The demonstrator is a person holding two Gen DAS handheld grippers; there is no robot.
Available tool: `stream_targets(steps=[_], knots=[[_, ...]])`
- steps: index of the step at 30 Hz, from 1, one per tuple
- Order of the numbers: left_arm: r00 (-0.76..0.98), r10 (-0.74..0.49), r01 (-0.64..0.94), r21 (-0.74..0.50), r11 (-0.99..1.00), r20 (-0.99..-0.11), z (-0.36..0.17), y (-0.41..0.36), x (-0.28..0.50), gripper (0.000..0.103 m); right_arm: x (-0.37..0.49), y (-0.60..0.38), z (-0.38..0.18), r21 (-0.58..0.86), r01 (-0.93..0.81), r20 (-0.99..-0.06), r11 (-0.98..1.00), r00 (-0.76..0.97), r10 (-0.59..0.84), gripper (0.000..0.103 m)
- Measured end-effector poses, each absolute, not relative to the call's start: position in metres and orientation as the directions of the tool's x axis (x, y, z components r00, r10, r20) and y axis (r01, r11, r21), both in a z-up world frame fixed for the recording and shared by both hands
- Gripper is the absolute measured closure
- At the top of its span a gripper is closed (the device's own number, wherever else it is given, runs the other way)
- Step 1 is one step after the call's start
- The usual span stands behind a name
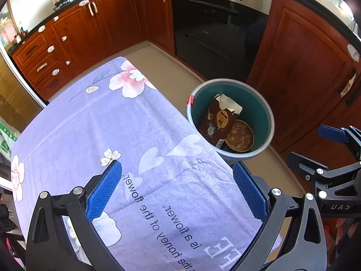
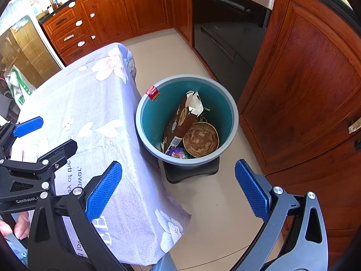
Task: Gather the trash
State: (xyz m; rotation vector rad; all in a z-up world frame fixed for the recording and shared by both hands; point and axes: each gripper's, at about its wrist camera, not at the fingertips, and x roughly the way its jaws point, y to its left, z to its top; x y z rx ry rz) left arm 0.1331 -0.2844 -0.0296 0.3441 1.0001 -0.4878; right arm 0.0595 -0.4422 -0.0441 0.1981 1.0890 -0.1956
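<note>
A teal bin with a grey rim (image 1: 266, 110) (image 2: 144, 103) stands on the floor beside the table. Inside it lie a brown carton (image 1: 220, 119) (image 2: 178, 122), a round brown paper bowl (image 1: 240, 139) (image 2: 200, 139) and a purple wrapper (image 2: 177, 153). My left gripper (image 1: 178, 187) is open and empty above the table's purple flowered cloth (image 1: 94, 135). My right gripper (image 2: 178, 187) is open and empty, above the floor between the table edge and the bin. Each gripper shows in the other's view: the right one (image 1: 315, 144), the left one (image 2: 48, 134).
The table cloth (image 2: 94, 103) hangs over the table edge next to the bin. Wooden cabinets (image 1: 300, 67) and a black oven (image 1: 216, 29) stand close behind the bin. The bin sits on a black base (image 2: 191, 171). Tiled floor (image 2: 216, 203) lies to the right of the table.
</note>
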Motion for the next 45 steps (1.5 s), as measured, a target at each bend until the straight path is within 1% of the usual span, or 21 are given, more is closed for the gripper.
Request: stream_targets(steps=[19, 35, 45], knots=[[0.414, -0.228, 0.495, 0.008, 0.869, -0.881, -0.051, -0.265, 0.127, 0.004, 0.053, -0.432, -0.070, 0.041, 0.253, -0.915, 0.967, 0.399, -0.066, 0.007], [0.424, -0.216, 0.435, -0.012, 0.900, -0.879, -0.043, -0.246, 0.133, 0.004, 0.052, -0.436, -0.066, 0.031, 0.258, -0.911, 0.966, 0.404, -0.078, 0.007], [0.423, -0.214, 0.432, -0.011, 0.902, -0.880, -0.042, -0.244, 0.134, 0.004, 0.053, -0.436, -0.067, 0.034, 0.259, -0.913, 0.965, 0.400, -0.076, 0.007]])
